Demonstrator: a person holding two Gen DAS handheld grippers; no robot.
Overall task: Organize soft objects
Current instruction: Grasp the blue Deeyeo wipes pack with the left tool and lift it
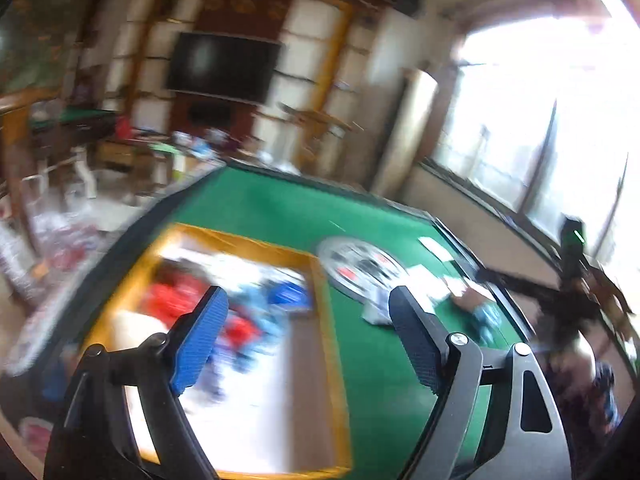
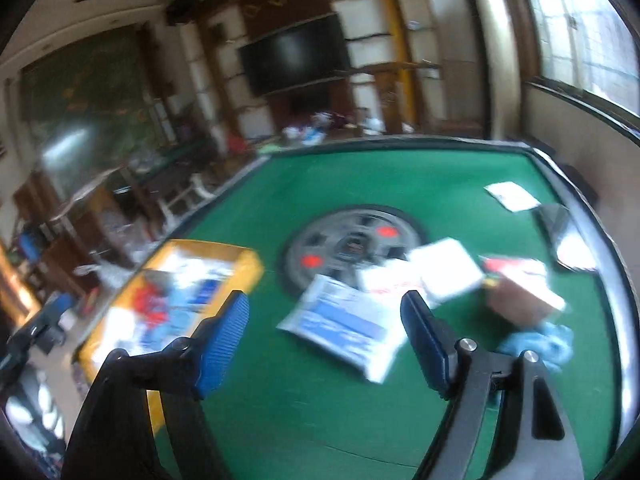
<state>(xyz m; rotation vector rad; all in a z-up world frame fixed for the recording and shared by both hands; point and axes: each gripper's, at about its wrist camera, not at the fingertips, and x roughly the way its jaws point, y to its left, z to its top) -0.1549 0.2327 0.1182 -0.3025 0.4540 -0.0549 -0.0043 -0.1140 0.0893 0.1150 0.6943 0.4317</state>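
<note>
**Between picks: both tongs empty, loose packs left on the felt**

Nearest in the left wrist view: left gripper [image 1: 308, 320] with blue pads spread apart, nothing between them, poised over the yellow-rimmed box [image 1: 320, 320]. Inside the box, a blurred heap of red, blue and white soft items [image 1: 224, 304], so part of the sorting looks done. Nearest in the right wrist view: right gripper [image 2: 326, 332], likewise spread wide and empty, aimed at the middle of the green table [image 2: 420, 176].

Just beyond the right gripper's pads: a white pack with blue print [image 2: 340, 328], flat on the felt. Right of it, a crumpled light-blue cloth [image 2: 540, 340] near the table's right edge, beside a brown-and-white packet [image 2: 520, 296]. A little farther, two white square packs [image 2: 432, 272] overlapping the round grey centre disc [image 2: 352, 244].

Probable step: reaching for the next loose item. Next move calls for lowering the right tongs onto the blue-printed pack, closing on an edge, then carrying it left to the box.

In the way: little. Flat pack hard to pinch off felt; neighbouring packs close enough to be dragged along. Farther right, a white sheet [image 2: 512, 196] and a dark glossy slab [image 2: 556, 220]. Beyond the table, cluttered furniture and a dark wall screen [image 2: 296, 56].
</note>
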